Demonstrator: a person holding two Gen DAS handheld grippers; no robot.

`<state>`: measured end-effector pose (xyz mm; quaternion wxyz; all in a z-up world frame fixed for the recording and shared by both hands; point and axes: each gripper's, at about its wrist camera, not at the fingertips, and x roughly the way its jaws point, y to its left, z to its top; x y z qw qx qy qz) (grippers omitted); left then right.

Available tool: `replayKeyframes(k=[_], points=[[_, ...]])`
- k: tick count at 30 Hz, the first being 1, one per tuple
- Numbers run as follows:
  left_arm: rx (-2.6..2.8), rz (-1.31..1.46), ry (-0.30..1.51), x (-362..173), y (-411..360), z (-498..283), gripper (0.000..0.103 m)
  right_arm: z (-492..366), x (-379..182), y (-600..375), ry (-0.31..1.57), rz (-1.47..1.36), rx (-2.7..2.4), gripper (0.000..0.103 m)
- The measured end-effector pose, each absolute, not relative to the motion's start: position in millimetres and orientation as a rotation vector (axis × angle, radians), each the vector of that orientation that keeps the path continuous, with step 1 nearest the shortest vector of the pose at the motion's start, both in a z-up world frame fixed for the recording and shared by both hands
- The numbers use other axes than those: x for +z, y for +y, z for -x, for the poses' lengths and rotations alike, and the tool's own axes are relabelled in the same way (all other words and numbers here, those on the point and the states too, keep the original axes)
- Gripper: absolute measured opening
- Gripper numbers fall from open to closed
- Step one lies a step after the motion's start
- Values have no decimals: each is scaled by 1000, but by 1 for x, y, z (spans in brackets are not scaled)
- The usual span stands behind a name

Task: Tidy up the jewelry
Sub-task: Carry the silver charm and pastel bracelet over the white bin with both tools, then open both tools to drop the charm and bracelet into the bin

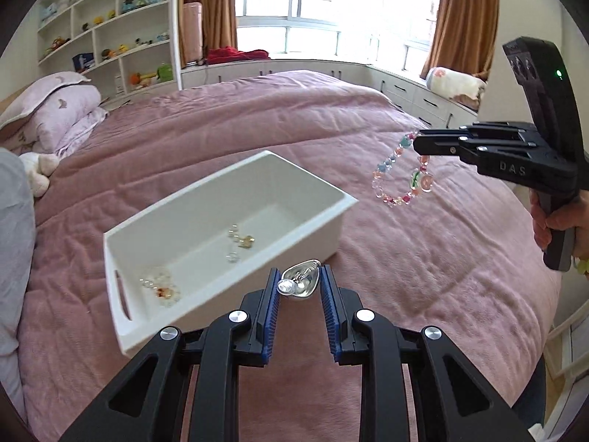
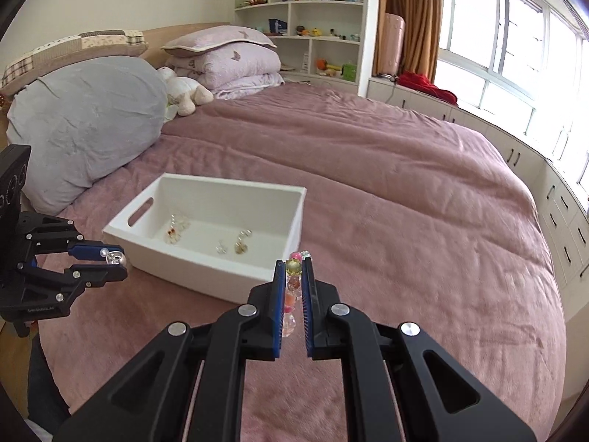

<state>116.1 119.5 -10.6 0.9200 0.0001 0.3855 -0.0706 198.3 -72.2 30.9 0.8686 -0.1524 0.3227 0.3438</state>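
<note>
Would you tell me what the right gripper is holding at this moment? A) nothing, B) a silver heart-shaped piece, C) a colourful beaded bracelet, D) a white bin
C: the right gripper is shut on the colourful beaded bracelet, which dangles from its tips above the pink bedspread; the beads also show between its pads in the right wrist view.

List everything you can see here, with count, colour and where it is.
Bin: one, white, on the bed.
Jewelry pieces: about three small clusters, clear and gold, on the bin floor.
Bracelet: one, multicoloured beads, hanging from the right gripper.
Silver piece: one, shiny, between the left gripper's pads.
Bedspread: one, pink.
Pillows: several, lilac and grey, at the headboard.
Plush toy: one, cream, by the pillows.
Shelves: white, holding small toys.
Left gripper: black, blue pads.
Right gripper: black, blue pads.
</note>
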Motion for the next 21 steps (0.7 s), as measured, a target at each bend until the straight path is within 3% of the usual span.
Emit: replayKeyframes(k=[10, 21], points=[[-18, 24, 799, -1, 182, -143, 27, -216, 42, 2, 658, 289, 797, 9], [62, 166, 900, -53, 222, -197, 27, -245, 20, 55, 725, 249, 825, 9]])
